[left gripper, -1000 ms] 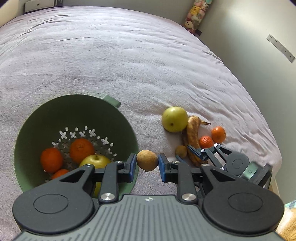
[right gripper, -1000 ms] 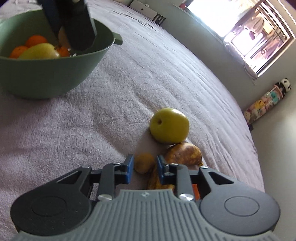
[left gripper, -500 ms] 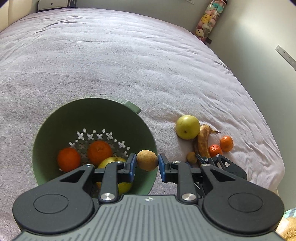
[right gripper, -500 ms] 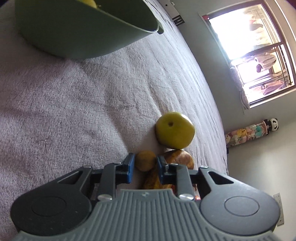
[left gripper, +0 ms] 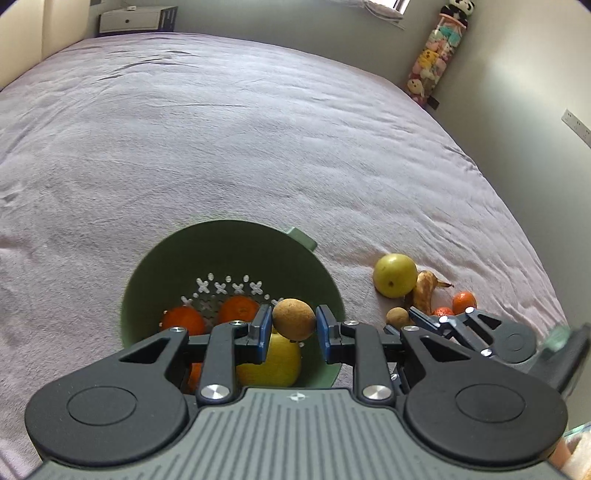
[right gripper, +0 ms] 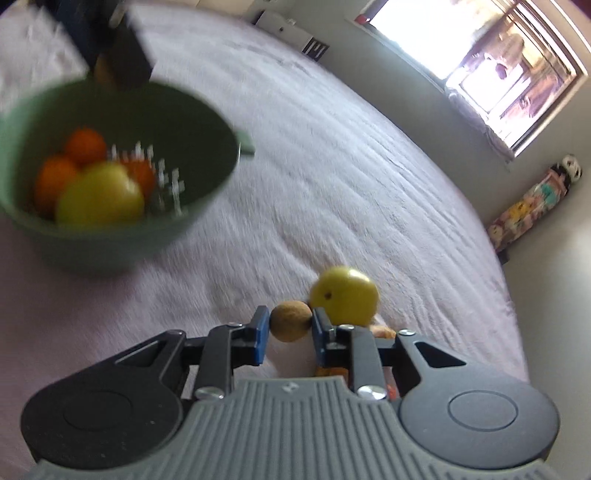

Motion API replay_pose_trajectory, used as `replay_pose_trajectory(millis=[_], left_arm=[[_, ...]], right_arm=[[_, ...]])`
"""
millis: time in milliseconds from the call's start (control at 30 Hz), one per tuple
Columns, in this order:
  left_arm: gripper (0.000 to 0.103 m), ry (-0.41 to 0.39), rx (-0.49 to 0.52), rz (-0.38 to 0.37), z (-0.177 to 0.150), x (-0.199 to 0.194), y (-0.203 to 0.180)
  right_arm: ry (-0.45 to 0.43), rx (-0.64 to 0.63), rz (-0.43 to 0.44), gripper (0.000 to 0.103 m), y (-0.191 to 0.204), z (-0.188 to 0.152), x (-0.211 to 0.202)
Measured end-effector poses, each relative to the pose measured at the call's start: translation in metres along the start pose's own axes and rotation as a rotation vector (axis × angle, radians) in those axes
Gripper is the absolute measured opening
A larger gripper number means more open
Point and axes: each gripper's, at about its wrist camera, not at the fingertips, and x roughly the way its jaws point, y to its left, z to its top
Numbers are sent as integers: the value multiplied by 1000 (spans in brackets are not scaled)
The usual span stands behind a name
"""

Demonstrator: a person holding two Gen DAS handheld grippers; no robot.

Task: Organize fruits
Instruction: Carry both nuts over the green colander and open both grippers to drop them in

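Sorting is about half done, judging by where the fruit lies. The green colander (left gripper: pixel 325 280) already holds several oranges (left gripper: pixel 183 321) and a yellow-green apple (left gripper: pixel 273 363). The left hand-held gripper (left gripper: pixel 294 328) hangs over the colander's near rim, its blue pads clamped on a small brown fruit (left gripper: pixel 294 319), so that piece looks ready to be let go into the colander just beneath and ahead of it. The right hand-held gripper (right gripper: pixel 287 328) is likewise clamped on a second small brown fruit (right gripper: pixel 290 320), which in its own view appears raised clear of the bed; the colander lies well off to its upper left and blurred.

Left to do: just beyond the right hand-held gripper's tips a second yellow-green apple (right gripper: pixel 345 293) sits on the bed, with a browned banana (left gripper: pixel 424 291) touching it and two small oranges (left gripper: pixel 463 301) just to the right of those. All four belong in the colander, I would judge.

No worktop here: everything rests on a bed (left gripper: pixel 258 147) under a pale lilac, softly wrinkled cover, so round fruit may roll little. Beyond the bed stand grey-green walls, a bright window (right gripper: pixel 506 70), a low white cabinet (left gripper: pixel 129 20) and a tall tube of soft toys (left gripper: pixel 436 55) in the corner.
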Motion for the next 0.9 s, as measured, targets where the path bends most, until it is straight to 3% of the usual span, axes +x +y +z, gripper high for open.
replay_pose_trajectory(millis=[267, 500, 700, 900], left_arm=[[29, 53, -66, 2, -4, -7, 21], [29, 117, -131, -14, -11, -1, 42], [28, 164, -151, 25, -16, 7, 58], [28, 204, -62, 83, -22, 19, 50]], right_arm=[[-83, 260, 250, 22, -17, 28, -41], [-40, 342, 491, 22, 1, 50, -48], [63, 419, 610, 22, 16, 54, -25], [128, 434, 646, 22, 31, 56, -14]])
